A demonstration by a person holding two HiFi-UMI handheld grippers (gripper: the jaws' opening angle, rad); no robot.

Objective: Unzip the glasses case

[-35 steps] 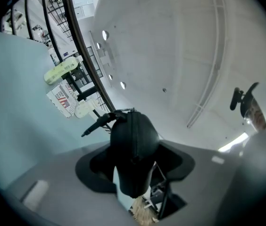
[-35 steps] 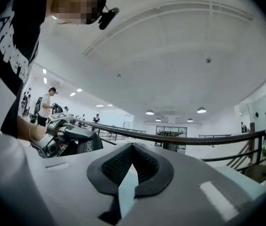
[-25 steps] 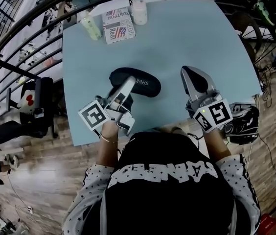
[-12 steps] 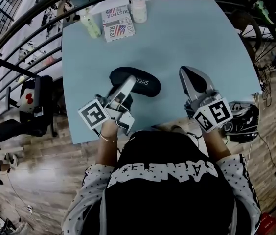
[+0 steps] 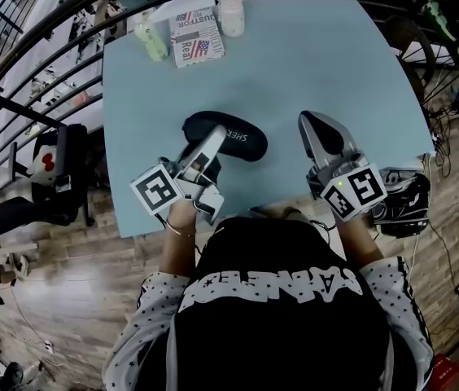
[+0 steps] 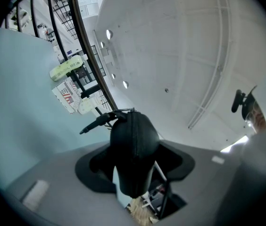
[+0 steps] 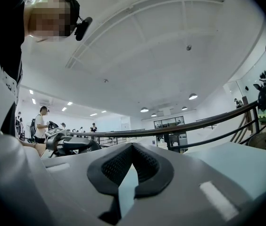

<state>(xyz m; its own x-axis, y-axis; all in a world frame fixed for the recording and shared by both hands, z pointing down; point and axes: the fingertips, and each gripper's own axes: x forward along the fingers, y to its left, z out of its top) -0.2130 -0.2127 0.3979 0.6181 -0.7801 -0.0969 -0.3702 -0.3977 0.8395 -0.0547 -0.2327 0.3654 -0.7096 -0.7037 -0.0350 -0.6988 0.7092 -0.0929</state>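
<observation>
A black oval glasses case lies on the light blue table, a little left of the middle. My left gripper is shut on the case's near left end. In the left gripper view the case stands edge-on between the jaws, its zip seam running down the middle and a black pull strap sticking out to the left at its far end. My right gripper rests at the table's right side, apart from the case, shut with nothing in it; its pads meet at the tips.
At the table's far edge stand a pale green bottle, a flag-printed box and a white bottle. A black railing curves round the table's far side. Cables and gear lie on the floor at the right.
</observation>
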